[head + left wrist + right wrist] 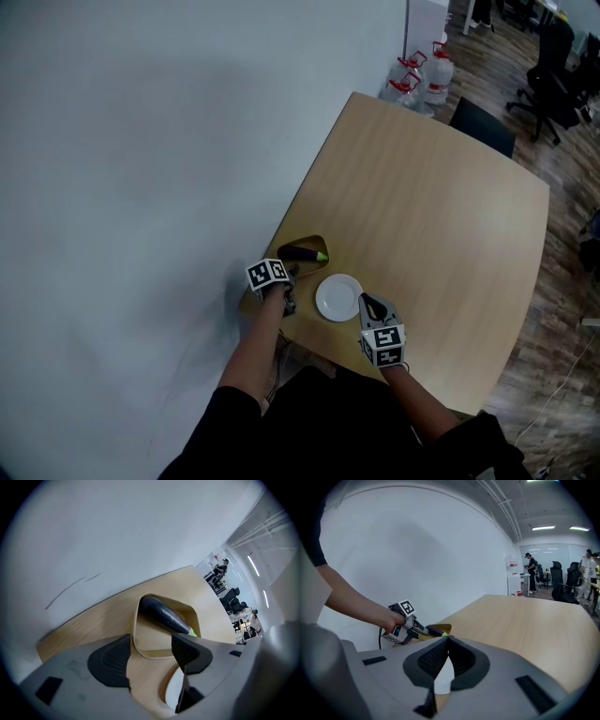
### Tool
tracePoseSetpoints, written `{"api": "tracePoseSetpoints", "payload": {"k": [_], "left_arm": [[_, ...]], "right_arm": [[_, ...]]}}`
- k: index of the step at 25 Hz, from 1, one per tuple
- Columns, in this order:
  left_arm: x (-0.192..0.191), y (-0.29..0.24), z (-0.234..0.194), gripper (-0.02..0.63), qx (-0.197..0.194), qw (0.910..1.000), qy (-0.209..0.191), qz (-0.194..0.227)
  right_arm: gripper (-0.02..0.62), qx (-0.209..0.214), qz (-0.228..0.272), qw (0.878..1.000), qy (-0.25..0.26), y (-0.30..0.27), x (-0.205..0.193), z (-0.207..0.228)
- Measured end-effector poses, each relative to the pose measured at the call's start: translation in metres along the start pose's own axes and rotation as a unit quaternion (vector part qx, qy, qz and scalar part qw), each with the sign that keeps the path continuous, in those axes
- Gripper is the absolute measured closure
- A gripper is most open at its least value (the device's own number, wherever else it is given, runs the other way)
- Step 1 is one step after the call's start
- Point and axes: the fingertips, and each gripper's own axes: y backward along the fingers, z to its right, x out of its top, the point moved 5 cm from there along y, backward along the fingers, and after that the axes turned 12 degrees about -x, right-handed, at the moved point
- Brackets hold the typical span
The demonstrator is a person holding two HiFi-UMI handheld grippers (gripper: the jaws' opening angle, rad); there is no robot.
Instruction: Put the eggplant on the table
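The dark purple eggplant with a green stem end lies in a shallow wooden bowl at the table's left edge. My left gripper hovers just in front of that bowl, pointing steeply down. It is open, with only the bowl's near rim showing between the jaws. A white plate rests to the right of the bowl. My right gripper is shut and empty at the plate's right edge. In the right gripper view the left gripper sits beside the eggplant.
The light wooden table stretches away to the right and far side. A white wall runs along its left edge. Beyond the far corner stand water bottles, a black chair and office chairs.
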Motion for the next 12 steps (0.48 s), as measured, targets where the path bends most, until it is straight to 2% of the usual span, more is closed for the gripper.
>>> {"api": "tracePoseSetpoints", "payload": {"k": [4,10,12], "left_arm": [[-0.001,0.015,0.006,0.347,-0.012,0.9996,-0.025,0.009],[-0.008,0.048,0.024,0.341,-0.046,0.9976,-0.017,0.047],[-0.010,0.060,0.032,0.341,-0.057,0.9961,-0.036,0.057]], "right_arm": [[0.535,0.000,0.015,1.000,0.002,0.005,0.004,-0.003],[0.535,0.002,0.025,1.000,0.000,0.015,0.014,-0.009],[0.535,0.006,0.029,1.000,0.000,0.017,0.018,-0.014]]}}
